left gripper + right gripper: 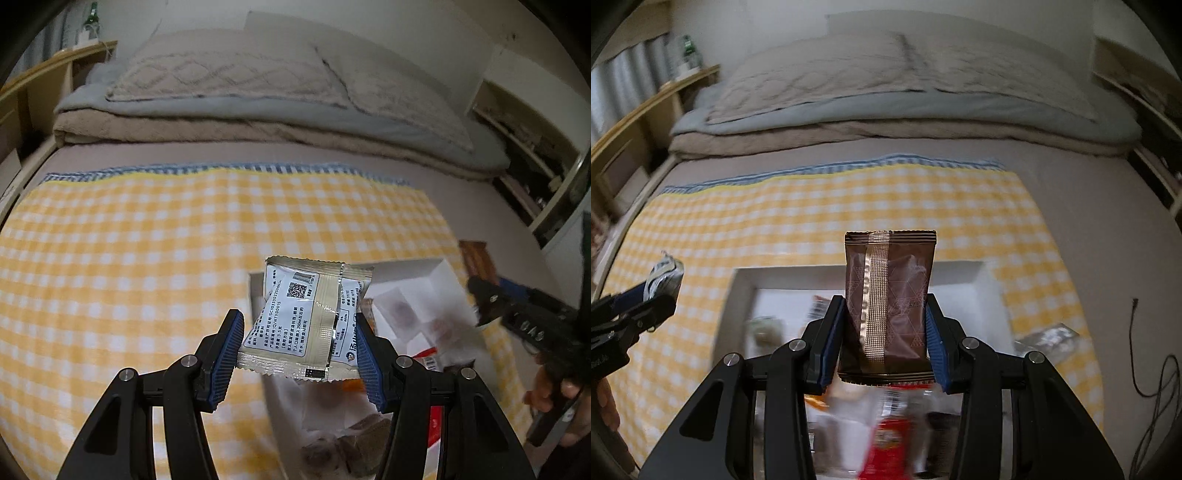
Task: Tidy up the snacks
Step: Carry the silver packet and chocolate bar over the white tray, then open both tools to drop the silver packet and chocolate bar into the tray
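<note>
My left gripper (301,345) is shut on a white and beige snack packet (306,317) with printed text and a QR code, held above the left edge of a white box (439,273). My right gripper (886,336) is shut on a brown snack packet (890,295) with a gold seam, held upright above the same white box (738,295). The box holds several snack packets, blurred below both grippers. The right gripper shows at the right of the left wrist view (491,306). The left gripper with its packet shows at the left of the right wrist view (653,291).
The box sits on a yellow checked cloth (147,240) spread on a bed. Folded blankets and pillows (258,92) lie at the far end. Wooden shelves (37,85) flank the bed. A silvery packet (1049,339) and a black cable (1156,376) lie right of the box.
</note>
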A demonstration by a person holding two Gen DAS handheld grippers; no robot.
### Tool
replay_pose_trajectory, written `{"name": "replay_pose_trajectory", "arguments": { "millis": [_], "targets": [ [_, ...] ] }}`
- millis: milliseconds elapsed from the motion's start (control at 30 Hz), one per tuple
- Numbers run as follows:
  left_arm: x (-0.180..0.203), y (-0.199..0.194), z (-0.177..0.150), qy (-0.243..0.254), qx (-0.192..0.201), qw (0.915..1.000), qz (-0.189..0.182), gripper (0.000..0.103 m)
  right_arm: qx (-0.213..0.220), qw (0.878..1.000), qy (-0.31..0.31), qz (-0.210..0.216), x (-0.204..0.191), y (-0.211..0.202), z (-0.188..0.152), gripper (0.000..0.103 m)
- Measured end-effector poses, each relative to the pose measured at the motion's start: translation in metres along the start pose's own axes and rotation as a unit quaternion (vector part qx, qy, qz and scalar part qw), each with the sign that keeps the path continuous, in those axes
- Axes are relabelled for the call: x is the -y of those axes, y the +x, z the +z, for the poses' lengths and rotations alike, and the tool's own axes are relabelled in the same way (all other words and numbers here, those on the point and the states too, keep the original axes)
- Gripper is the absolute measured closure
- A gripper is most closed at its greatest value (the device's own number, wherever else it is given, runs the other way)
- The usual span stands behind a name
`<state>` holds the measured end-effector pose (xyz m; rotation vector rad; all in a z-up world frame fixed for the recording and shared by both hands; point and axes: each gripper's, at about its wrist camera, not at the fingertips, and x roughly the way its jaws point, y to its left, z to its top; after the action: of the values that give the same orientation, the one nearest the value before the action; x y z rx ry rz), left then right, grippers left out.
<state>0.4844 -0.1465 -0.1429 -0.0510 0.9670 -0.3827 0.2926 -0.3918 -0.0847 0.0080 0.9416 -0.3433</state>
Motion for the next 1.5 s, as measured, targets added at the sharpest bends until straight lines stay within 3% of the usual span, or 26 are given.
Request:
{"name": "replay_pose_trajectory", "arguments": {
  "millis": [167, 267, 500, 633, 833, 1167, 1400, 1500],
  "targets": [
    [0.026, 0.041, 0.006, 0.048, -0.044, 0.9969, 0.044, 0.046, -0.014, 0.999, 0.023, -0.02, 0.03, 0.015, -0.003, 0.061],
    [0.035, 0.058, 0.01, 0.067, -0.043, 0.9957, 0.047, 0.046, -0.02, 0.999, 0.033, -0.021, 0.041, 0.026, -0.004, 0.061],
    [0.055, 0.114, 0.011, 0.092, -0.08, 0.9886, 0.089, 0.046, -0.037, 0.999, 0.004, -0.031, 0.042, 0.05, -0.007, 0.061],
    [0.057, 0.133, 0.008, 0.097, -0.09, 0.9878, 0.082, 0.046, -0.043, 0.998, -0.007, -0.033, 0.045, 0.062, -0.009, 0.061],
    [0.061, 0.149, 0.007, 0.098, -0.085, 0.9907, 0.04, 0.046, -0.047, 0.998, 0.002, -0.031, 0.054, 0.075, -0.008, 0.061],
    [0.05, 0.174, 0.001, 0.113, -0.108, 0.9862, 0.054, 0.047, -0.037, 0.999, 0.004, -0.023, 0.055, 0.09, -0.003, 0.061],
    [0.051, 0.171, 0.0, 0.115, -0.115, 0.9863, 0.029, 0.045, -0.05, 0.998, 0.003, -0.027, 0.055, 0.106, -0.006, 0.06],
    [0.05, 0.162, 0.002, 0.115, -0.107, 0.9873, 0.024, 0.041, -0.046, 0.998, 0.011, -0.031, 0.058, 0.105, -0.004, 0.048]
  ]
}}
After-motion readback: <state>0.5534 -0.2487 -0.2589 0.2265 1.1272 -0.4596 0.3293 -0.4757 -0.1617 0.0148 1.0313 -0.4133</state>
